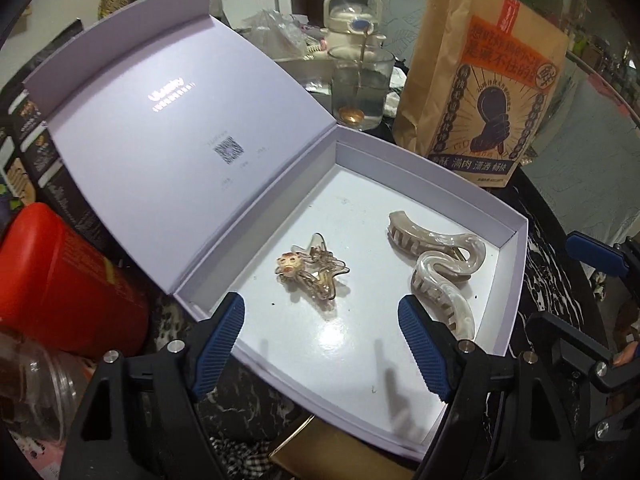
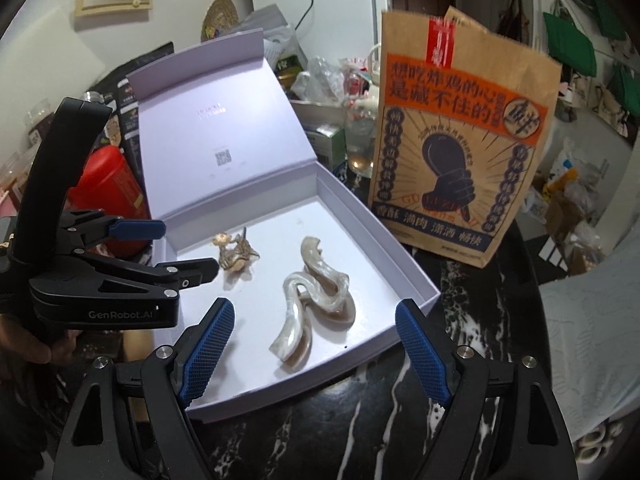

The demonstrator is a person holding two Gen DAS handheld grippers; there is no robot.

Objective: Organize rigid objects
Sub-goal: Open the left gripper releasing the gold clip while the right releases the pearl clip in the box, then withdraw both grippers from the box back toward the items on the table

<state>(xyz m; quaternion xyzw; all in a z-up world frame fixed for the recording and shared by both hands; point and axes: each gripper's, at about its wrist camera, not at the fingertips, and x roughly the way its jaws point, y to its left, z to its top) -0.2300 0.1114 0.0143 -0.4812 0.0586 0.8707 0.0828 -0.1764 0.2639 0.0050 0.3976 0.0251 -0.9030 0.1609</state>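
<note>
An open lilac box (image 1: 516, 236) with its lid (image 1: 168, 128) raised holds two hair claws. A clear star-shaped claw with a small face charm (image 1: 312, 268) lies mid-box. A wavy pearl-beige claw (image 1: 436, 264) lies to its right. My left gripper (image 1: 320, 320) is open and empty above the box's near part. In the right wrist view, the box (image 2: 412, 276) holds the star claw (image 2: 236, 254) and the wavy claw (image 2: 312, 300). My right gripper (image 2: 314, 328) is open and empty just above the wavy claw. The left gripper (image 2: 176, 248) shows at the box's left side.
A brown paper bag (image 2: 460, 152) stands right behind the box. A glass with a spoon (image 1: 360, 88) and a white kettle (image 1: 352, 12) stand behind. A red container (image 1: 60, 280) and a clear jar (image 1: 36, 392) sit left. The table is black marble (image 2: 360, 420).
</note>
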